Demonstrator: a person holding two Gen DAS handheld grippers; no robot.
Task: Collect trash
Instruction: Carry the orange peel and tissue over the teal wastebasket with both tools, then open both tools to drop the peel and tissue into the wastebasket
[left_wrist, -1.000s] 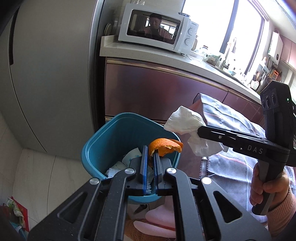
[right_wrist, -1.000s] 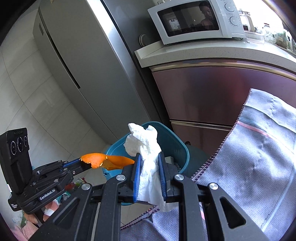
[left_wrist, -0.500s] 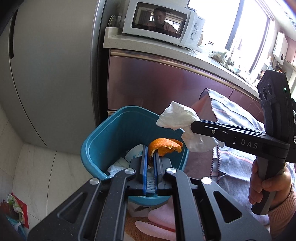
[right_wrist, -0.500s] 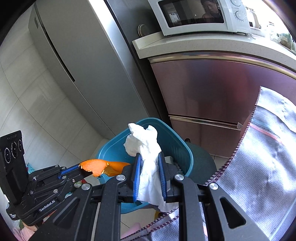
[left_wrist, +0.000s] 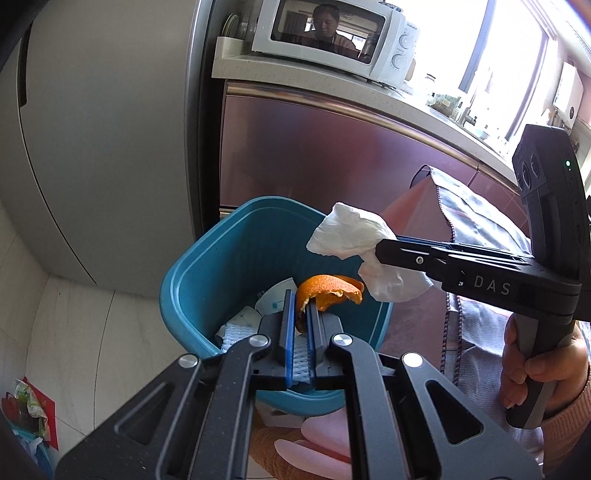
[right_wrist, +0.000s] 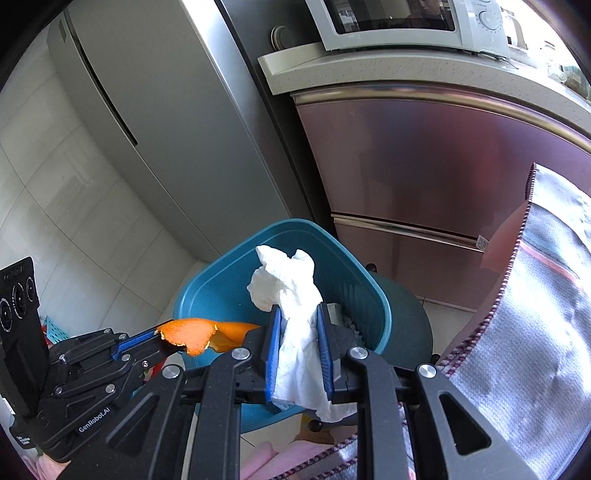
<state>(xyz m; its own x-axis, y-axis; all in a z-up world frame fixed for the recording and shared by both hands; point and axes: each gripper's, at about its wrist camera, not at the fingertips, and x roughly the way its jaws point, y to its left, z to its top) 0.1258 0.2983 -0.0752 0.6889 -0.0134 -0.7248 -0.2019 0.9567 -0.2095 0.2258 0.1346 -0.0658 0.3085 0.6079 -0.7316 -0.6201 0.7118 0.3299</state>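
A teal plastic bin (left_wrist: 207, 280) stands on the floor below both grippers, with white paper scraps (left_wrist: 240, 325) inside; it also shows in the right wrist view (right_wrist: 354, 284). My left gripper (left_wrist: 301, 306) is shut on an orange peel (left_wrist: 328, 291) and holds it over the bin's opening. My right gripper (right_wrist: 297, 321) is shut on a crumpled white tissue (right_wrist: 288, 291) above the bin's near rim. In the left wrist view the tissue (left_wrist: 351, 236) hangs from the right gripper (left_wrist: 384, 247) at the bin's right edge. The peel (right_wrist: 199, 332) and the left gripper (right_wrist: 157, 336) show at the left of the right wrist view.
A steel fridge (left_wrist: 92, 147) stands left of the bin. Maroon cabinet fronts (left_wrist: 314, 155) with a counter and white microwave (left_wrist: 332, 33) rise behind it. A grey cloth (right_wrist: 535, 332) hangs at the right. Tiled floor (left_wrist: 74, 332) lies at the left.
Both grippers have moved closer to the bin and further over its opening, each keeping its hold. The bin now looks larger in both views.
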